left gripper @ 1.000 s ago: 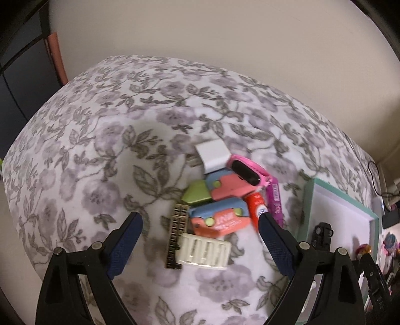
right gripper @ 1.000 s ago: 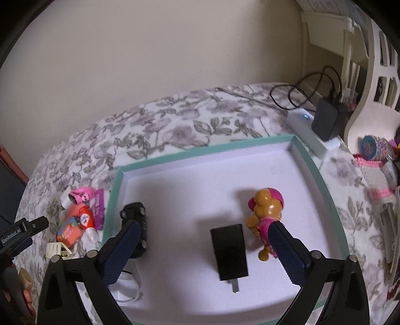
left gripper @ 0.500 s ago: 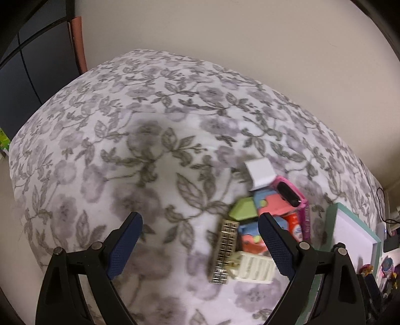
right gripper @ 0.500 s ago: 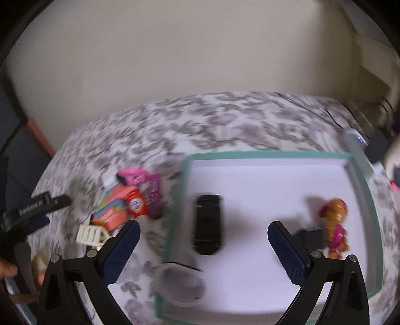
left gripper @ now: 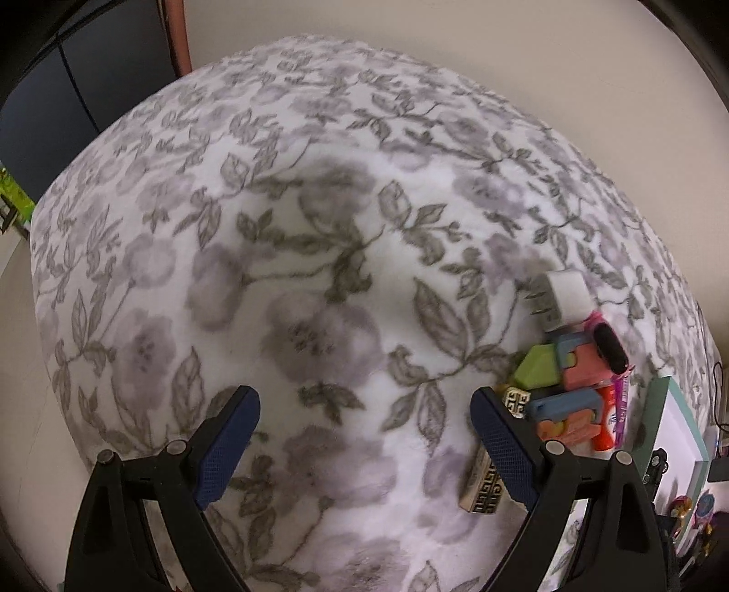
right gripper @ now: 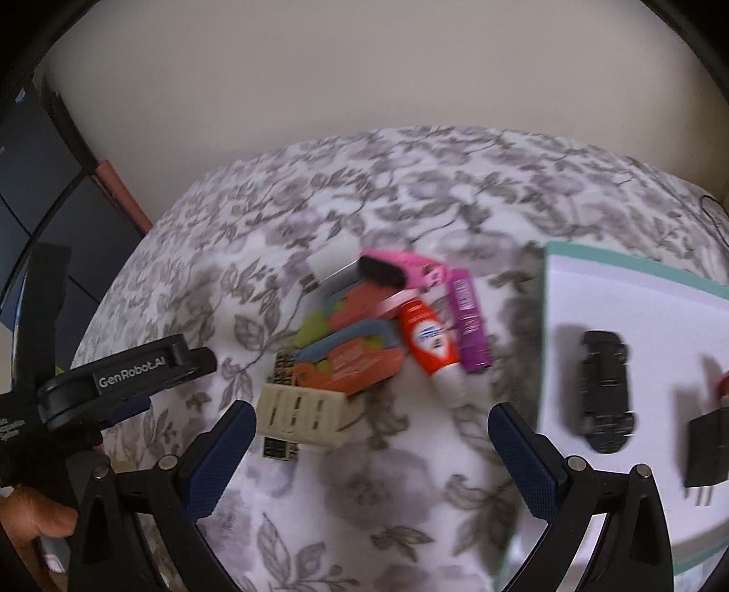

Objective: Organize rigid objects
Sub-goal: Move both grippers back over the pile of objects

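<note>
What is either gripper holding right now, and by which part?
Nothing. The left gripper and right gripper both have open jaws over the floral blanket, with nothing between them.

A floral cloth (left gripper: pixel 291 255) with grey-purple flowers and leafy stems covers the whole surface, rumpled and soft-looking, and it shows in both views. Behind it runs a plain cream wall (right gripper: pixel 364 82). At the far left corner stands dark blue furniture (left gripper: pixel 68 86), with a reddish-brown strip (left gripper: pixel 175 34) just beside it against the wall. A thin black cable (right gripper: pixel 713 214) lies at the cloth's right edge.
</note>
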